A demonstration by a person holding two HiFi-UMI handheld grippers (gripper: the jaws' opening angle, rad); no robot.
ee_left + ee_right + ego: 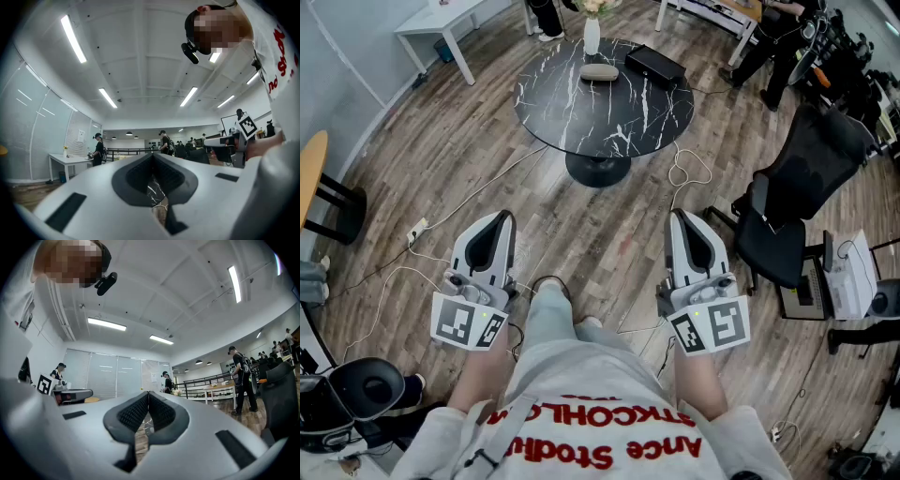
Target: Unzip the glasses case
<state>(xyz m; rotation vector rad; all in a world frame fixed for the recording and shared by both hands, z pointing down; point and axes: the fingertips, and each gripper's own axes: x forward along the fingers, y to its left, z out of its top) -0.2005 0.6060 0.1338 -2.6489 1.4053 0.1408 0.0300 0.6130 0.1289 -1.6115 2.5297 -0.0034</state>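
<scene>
Two grey-and-white plastic grippers are held low over the person's lap, well apart from the one round black table [609, 117] with white marble veining. The left gripper [500, 217] has its ribbed black pads pressed together on nothing, and the right gripper [682, 216] is likewise closed and empty. One smooth beige oval glasses case [599, 72] lies on the table's far side, between one white vase [592, 36] and one flat black rectangular box [654, 64]. The floor [469, 141] is grey-brown wood plank.
</scene>
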